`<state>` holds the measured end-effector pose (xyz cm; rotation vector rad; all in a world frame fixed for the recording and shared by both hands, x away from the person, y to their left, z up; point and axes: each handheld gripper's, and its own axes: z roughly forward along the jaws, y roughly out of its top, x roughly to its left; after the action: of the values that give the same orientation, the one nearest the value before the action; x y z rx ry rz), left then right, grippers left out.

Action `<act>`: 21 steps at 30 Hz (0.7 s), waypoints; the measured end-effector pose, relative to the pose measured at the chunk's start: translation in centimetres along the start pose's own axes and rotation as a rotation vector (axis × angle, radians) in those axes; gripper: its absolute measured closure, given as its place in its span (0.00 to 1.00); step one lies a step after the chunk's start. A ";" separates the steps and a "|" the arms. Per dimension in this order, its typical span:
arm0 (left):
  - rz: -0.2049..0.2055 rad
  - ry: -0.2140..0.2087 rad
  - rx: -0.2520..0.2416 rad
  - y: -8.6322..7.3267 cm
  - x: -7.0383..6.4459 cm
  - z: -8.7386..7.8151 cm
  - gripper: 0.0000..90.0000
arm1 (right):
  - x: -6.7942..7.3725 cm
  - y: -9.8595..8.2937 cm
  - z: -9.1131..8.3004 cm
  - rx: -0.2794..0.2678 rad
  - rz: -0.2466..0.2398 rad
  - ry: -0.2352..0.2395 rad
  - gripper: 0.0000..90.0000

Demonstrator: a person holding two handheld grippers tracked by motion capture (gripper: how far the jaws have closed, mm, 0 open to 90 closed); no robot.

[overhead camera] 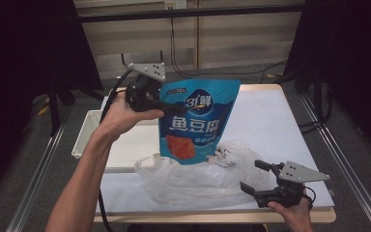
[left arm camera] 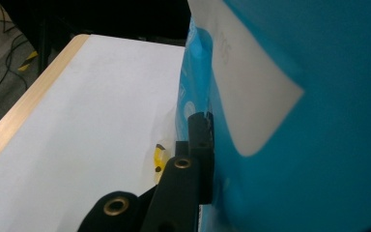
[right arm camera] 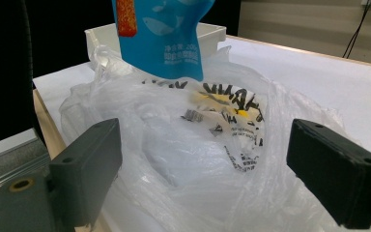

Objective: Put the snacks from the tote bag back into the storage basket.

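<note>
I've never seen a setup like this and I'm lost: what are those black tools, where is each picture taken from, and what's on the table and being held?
A person holds a hand-operated two-jaw gripper in each hand. The high view looks down from above; the other two pictures come from cameras riding on each gripper. The left gripper is shut on the edge of a blue snack pouch, holding it up over a clear plastic bag that lies on the white table. The right gripper is open, close to the bag's near side. A white tray sits at the table's left.
</note>
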<state>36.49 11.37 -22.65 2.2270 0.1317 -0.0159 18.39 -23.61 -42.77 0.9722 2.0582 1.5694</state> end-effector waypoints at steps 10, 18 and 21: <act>-0.038 0.045 0.000 0.7 1.2 -1.7 1.00 | -0.1 0.0 0.0 0.001 -0.002 0.005 0.13; -0.055 0.072 -0.017 0.9 2.5 -3.2 1.00 | 0.0 -0.1 0.2 0.006 0.003 0.012 0.13; -0.059 0.078 -0.017 0.7 3.0 -3.7 1.00 | 0.0 0.0 0.1 0.001 0.001 0.015 0.13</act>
<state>39.38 14.09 -19.99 2.2068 0.2395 0.0401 18.45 -23.56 -42.84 0.9654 2.0686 1.5812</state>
